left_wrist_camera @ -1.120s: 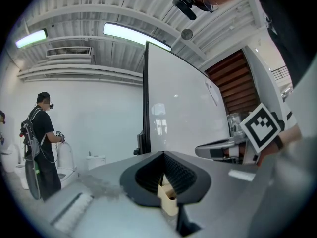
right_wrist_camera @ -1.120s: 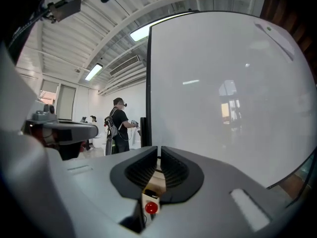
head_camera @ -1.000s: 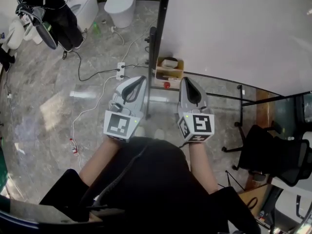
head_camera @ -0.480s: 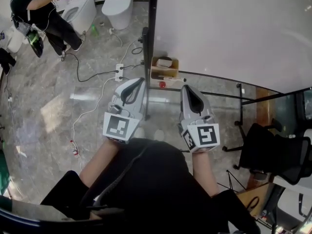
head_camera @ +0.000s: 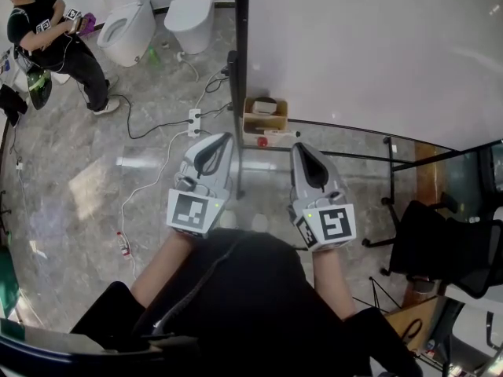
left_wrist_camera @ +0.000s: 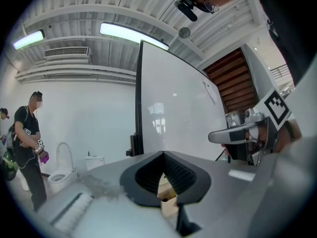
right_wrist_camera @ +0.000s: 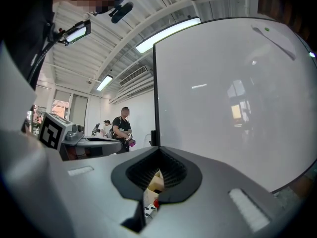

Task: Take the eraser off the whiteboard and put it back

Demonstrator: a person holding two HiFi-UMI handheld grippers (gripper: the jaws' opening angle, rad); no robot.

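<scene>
Grey plastic jaws of the left gripper [left_wrist_camera: 163,157] and the right gripper [right_wrist_camera: 159,152] are pressed fully together and hold nothing. Ahead of them stands the large white whiteboard [right_wrist_camera: 233,103]. A long pale object [right_wrist_camera: 273,39], perhaps the eraser, sits high up to their right.

The person in black clothes [head_camera: 49,38] in the far corner has straightened up from over the white toilet [head_camera: 126,23] and now stands to its left, apart from it, so its open seat shows whole. The grey right tool [head_camera: 302,151] has slid slightly toward the lower right of the head view. The whiteboard's black edge post [head_camera: 241,53], slanted before, now runs straight up that view.
</scene>
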